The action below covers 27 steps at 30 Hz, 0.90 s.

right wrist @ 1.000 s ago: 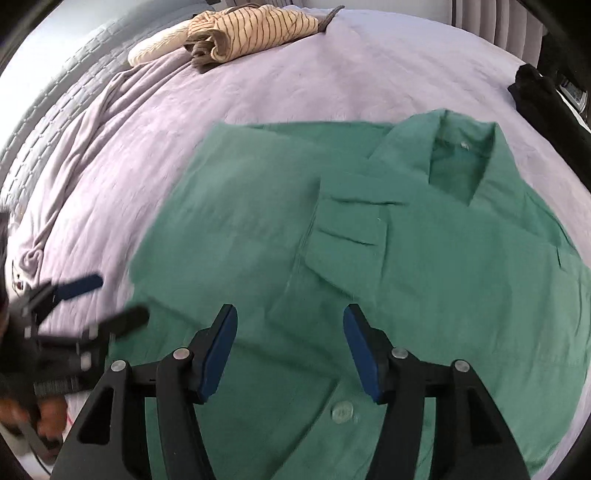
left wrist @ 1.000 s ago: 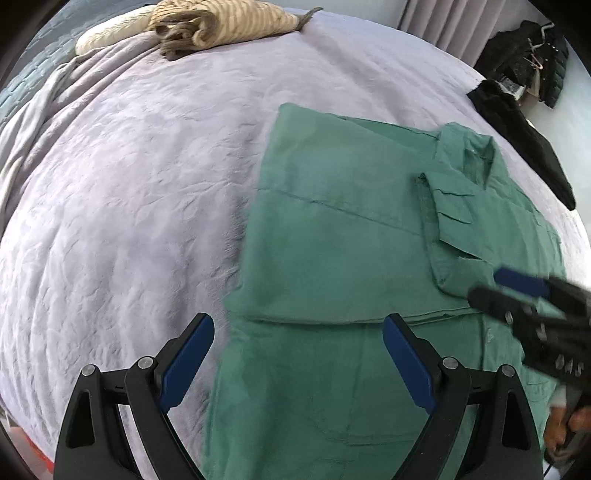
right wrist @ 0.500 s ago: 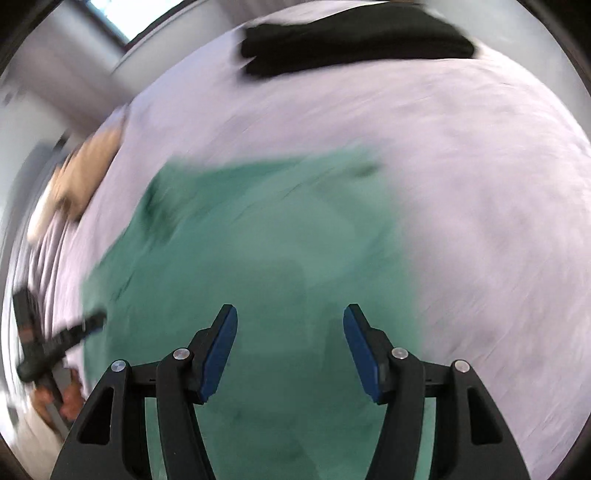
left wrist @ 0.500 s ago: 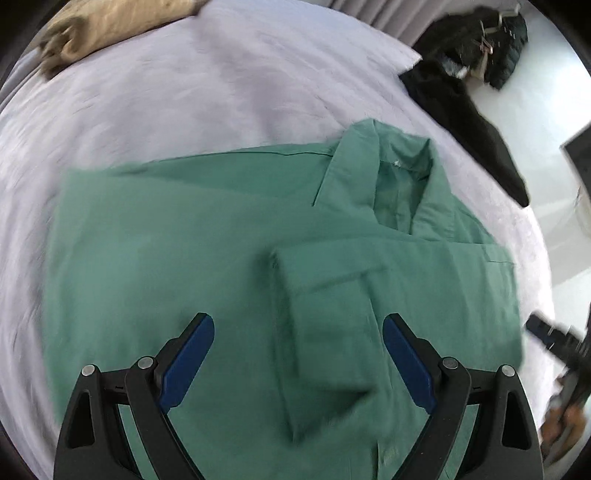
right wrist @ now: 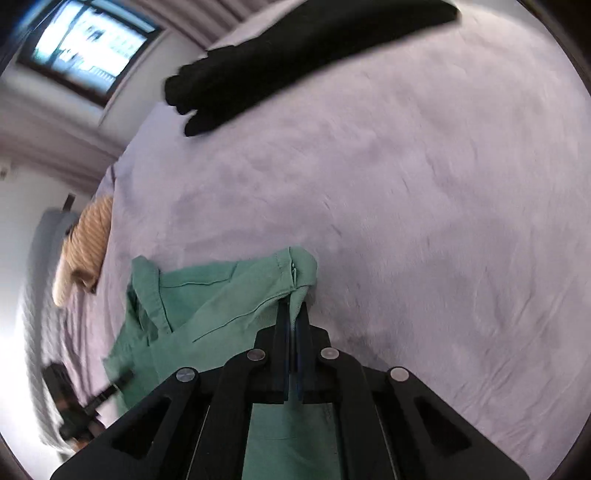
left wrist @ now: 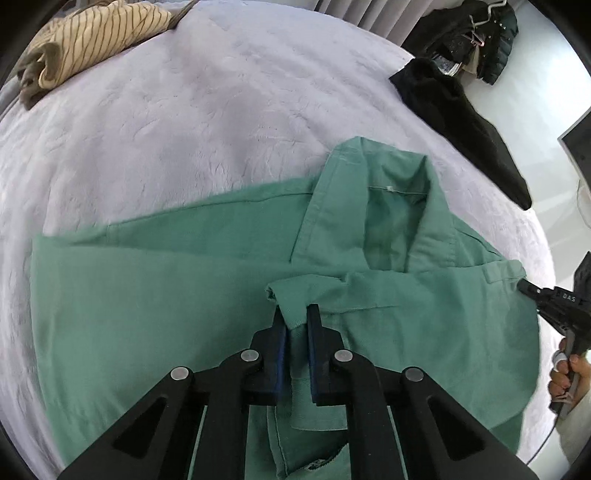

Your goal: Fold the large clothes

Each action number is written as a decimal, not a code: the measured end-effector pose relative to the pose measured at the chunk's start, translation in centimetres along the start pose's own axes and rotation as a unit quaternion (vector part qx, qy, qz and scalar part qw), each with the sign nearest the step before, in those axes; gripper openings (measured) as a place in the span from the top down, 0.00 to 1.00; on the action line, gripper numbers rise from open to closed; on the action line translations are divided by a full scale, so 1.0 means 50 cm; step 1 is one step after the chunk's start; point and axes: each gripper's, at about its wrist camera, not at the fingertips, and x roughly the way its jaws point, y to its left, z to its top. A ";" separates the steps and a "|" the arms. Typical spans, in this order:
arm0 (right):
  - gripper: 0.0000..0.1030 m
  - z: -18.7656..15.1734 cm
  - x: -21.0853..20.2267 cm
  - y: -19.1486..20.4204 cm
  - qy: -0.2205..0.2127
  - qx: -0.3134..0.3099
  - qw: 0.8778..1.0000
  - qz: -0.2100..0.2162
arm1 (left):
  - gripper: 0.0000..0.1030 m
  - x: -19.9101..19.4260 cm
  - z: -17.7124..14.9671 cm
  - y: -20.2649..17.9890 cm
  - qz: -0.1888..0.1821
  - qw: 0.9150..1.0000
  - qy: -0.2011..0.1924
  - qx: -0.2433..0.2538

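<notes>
A green collared shirt [left wrist: 147, 295] lies spread on the lavender bed cover [left wrist: 184, 129], one sleeve folded across its front. My left gripper [left wrist: 297, 312] is closing its jaws on the raised end of that folded sleeve, with cloth pinched between the pads. In the left wrist view, my right gripper [left wrist: 524, 286] bites the shirt's right shoulder edge, with a hand behind it. In the right wrist view, the right gripper [right wrist: 293, 306] is closing on a bunched corner of the shirt [right wrist: 207, 314], the cloth between its pads. The left gripper [right wrist: 123, 378] shows blurred at lower left.
A beige striped garment [left wrist: 92, 40] lies at the bed's far left. A black garment [left wrist: 461, 122] lies along the right edge, and dark jackets [left wrist: 476, 33] hang beyond it. A window [right wrist: 85, 48] is behind. Bare cover stretches beyond the collar.
Both grippers went from open to pinched on the shirt. The left slid across the shirt to the folded sleeve. The right swung to the shirt's right edge and rolled.
</notes>
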 end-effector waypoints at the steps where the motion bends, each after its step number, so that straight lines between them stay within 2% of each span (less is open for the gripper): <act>1: 0.98 0.005 0.016 -0.006 0.005 0.007 1.000 -0.007 | 0.89 0.010 0.003 0.001 0.004 1.000 0.003 -0.001; 5: 0.97 -0.001 0.066 -0.037 0.009 0.024 0.999 -0.019 | 0.87 0.030 -0.016 0.008 0.016 1.000 -0.009 0.005; 7: 0.96 -0.002 0.060 -0.036 0.001 0.027 0.999 -0.019 | 0.83 0.019 -0.024 0.017 0.023 1.000 -0.005 0.002; 8: 0.91 0.000 0.052 -0.039 0.005 0.034 0.999 -0.016 | 0.83 0.007 -0.027 0.023 0.028 1.000 -0.006 0.000; 10: 0.89 -0.008 0.026 -0.047 0.017 0.048 0.999 -0.011 | 0.83 -0.018 -0.029 0.025 0.034 0.999 -0.010 0.002; 13: 0.72 -0.059 -0.049 -0.055 0.018 0.068 0.997 0.026 | 0.83 -0.068 -0.039 0.024 0.055 0.998 -0.025 0.011; 14: 0.55 -0.090 -0.083 -0.057 0.016 0.079 0.996 0.047 | 0.83 -0.084 -0.043 0.023 0.056 0.998 -0.029 0.014; 15: 0.50 -0.117 -0.110 -0.066 0.015 0.090 0.994 0.063 | 0.83 -0.100 -0.049 0.027 0.046 0.998 -0.031 0.014; 17: 0.51 -0.169 -0.140 -0.081 0.023 0.125 0.986 0.104 | 0.83 -0.114 -0.058 0.027 0.030 0.999 -0.032 0.014; 19: 0.54 -0.228 -0.143 -0.106 0.037 0.188 0.971 0.141 | 0.83 -0.112 -0.066 0.013 0.024 0.999 -0.029 0.022; 21: 0.58 -0.273 -0.123 -0.137 0.047 0.252 0.952 0.166 | 0.83 -0.090 -0.074 -0.009 0.028 0.999 -0.019 0.035; 24: 0.60 -0.301 -0.090 -0.174 0.029 0.320 0.930 0.178 | 0.83 -0.040 -0.094 -0.031 0.038 0.999 0.005 0.039; 25: 0.66 -0.305 -0.083 -0.183 0.021 0.336 0.924 0.179 | 0.83 -0.028 -0.101 -0.032 0.047 0.998 0.012 0.040; 26: 0.98 -0.305 -0.075 -0.186 0.017 0.351 0.921 0.169 | 0.83 -0.014 -0.111 -0.032 0.058 0.997 0.015 0.041; 27: 0.98 -0.304 -0.077 -0.186 0.010 0.353 0.922 0.157 | 0.83 -0.011 -0.117 -0.032 0.060 0.997 0.011 0.044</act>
